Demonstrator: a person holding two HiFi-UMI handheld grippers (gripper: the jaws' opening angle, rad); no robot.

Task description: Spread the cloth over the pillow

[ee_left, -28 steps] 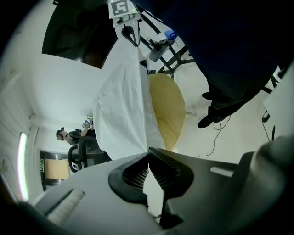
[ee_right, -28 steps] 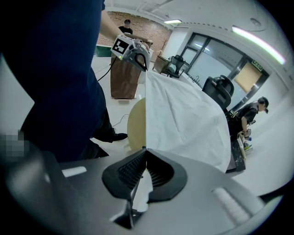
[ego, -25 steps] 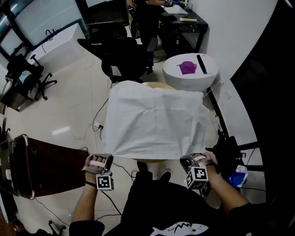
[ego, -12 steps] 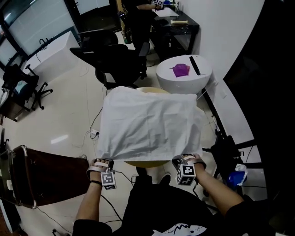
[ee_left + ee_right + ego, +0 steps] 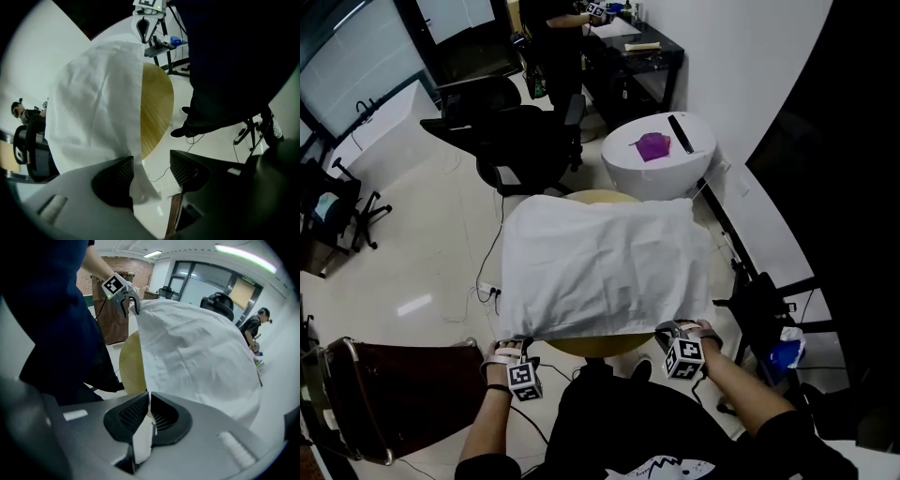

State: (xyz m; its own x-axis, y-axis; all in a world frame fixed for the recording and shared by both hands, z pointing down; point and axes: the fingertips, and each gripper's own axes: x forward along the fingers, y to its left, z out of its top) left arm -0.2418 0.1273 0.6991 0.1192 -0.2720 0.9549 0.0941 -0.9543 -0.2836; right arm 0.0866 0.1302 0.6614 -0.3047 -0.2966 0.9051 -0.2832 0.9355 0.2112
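Pale office floor (image 5: 422,244), desks and screens at the back, black office chair (image 5: 525,136) beyond. Centre: round wooden table (image 5: 598,346), mostly covered; only the near rim and a sliver at the far side on show. White cloth (image 5: 605,267) draped across it, humped in the middle, near edge hanging past the rim. Pillow fully hidden underneath, only the hump to go by.

Left gripper (image 5: 514,349) at the cloth's near-left corner, pointing steeply down. Jaws just been opening, now wide apart; corner hangs loose betw. them, brushing one pad, not pinched.

Right gripper (image 5: 673,336) at the near-right corner. Jaws just eased open a hair, yet almost together, cloth corner clamped betw. the pads, tip poking out behind.

Further back: white round side table (image 5: 661,173) w/ purple item (image 5: 652,145) and black strip (image 5: 681,133). Person (image 5: 553,28) at top, cut off by frame. Dark brown object (image 5: 394,394) lower left, also cut off, hard to tell what.
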